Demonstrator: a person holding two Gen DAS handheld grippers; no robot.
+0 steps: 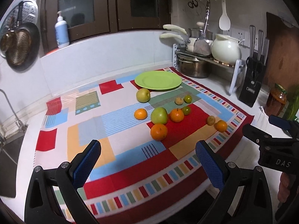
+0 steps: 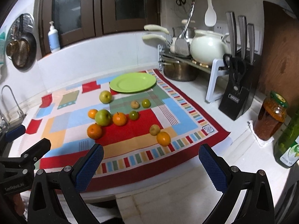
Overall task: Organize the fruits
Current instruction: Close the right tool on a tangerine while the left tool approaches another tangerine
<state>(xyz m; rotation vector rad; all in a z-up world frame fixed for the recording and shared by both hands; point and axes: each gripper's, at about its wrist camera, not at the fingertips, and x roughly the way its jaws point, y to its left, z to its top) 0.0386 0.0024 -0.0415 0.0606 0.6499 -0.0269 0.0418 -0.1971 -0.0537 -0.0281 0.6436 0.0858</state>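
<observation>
A green plate (image 1: 158,79) (image 2: 132,82) lies empty at the far side of a patterned cloth (image 1: 89,123) (image 2: 130,143). Several fruits lie loose on the cloth: a green apple (image 1: 159,115) (image 2: 103,117), a yellow-green pear (image 1: 143,95) (image 2: 105,96), oranges such as the nearest orange (image 1: 158,131) (image 2: 94,131), and small green and tan fruits. My left gripper (image 1: 148,152) is open and empty above the cloth's near edge. My right gripper (image 2: 150,157) is open and empty, short of the counter's front edge.
A dish rack with a white pot (image 2: 207,45) and a steel pot (image 2: 180,71) stands at the back right. A knife block (image 2: 236,93), a jar (image 2: 271,118) and a green bottle (image 2: 288,141) stand at the right. A sink faucet (image 2: 9,100) is at the left.
</observation>
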